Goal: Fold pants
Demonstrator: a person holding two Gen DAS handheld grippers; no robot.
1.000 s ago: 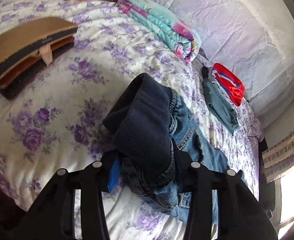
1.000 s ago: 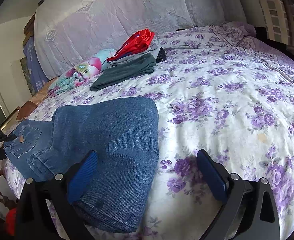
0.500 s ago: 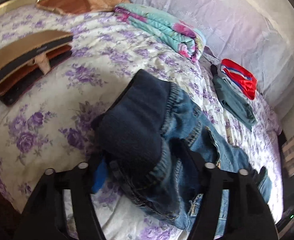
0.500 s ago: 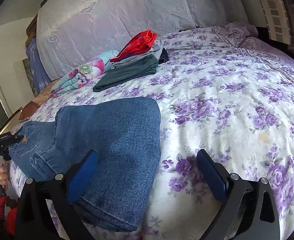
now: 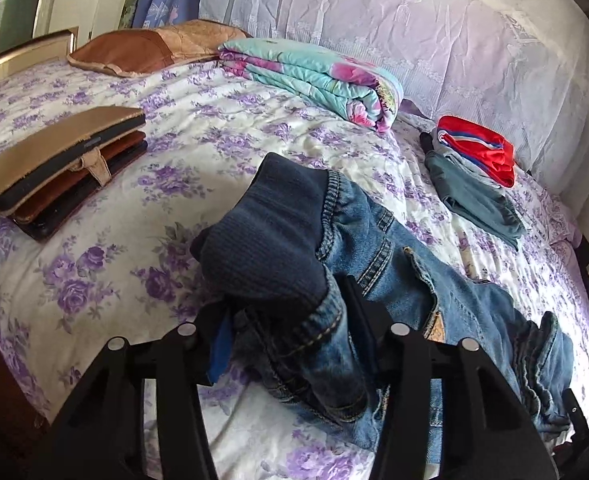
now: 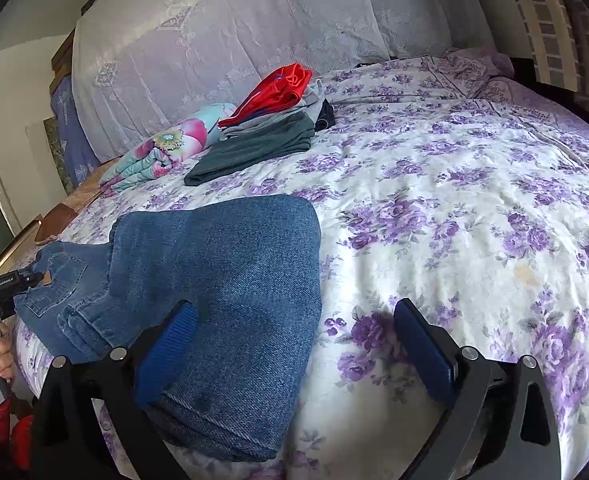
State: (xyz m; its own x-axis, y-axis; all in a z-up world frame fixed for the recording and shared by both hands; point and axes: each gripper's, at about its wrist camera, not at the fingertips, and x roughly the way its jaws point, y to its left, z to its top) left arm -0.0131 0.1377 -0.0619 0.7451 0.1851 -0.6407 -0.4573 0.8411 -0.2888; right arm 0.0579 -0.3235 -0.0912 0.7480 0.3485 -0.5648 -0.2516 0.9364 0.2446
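Clamping the waistband end of the jeans (image 5: 374,280), the left gripper (image 5: 290,344) fills the lower centre of the left wrist frame, its fingers (image 5: 218,344) pressed together on a bunch of denim and dark ribbed lining. At the left of that frame a stack of tan and brown cases (image 5: 58,168) lies on the floral bedspread (image 5: 94,280); a brown cushion (image 5: 142,48) sits at the upper left, a folded turquoise and pink quilt (image 5: 318,76) at upper centre, and a pile of folded clothes (image 5: 474,172) topped with a red garment at the upper right. The jeans run from the fingers toward the lower right of the frame.

In the right wrist frame, the left gripper shows again at the far left edge, holding the pocket end. The jeans (image 6: 222,280) lie folded in the lower left, their leg end draped over the left finger of the right gripper (image 6: 294,352). Its fingers (image 6: 422,344) stand wide apart, the right one over bare bedspread (image 6: 474,220). The quilt (image 6: 162,156) and clothes pile (image 6: 266,132) sit at upper centre-left.
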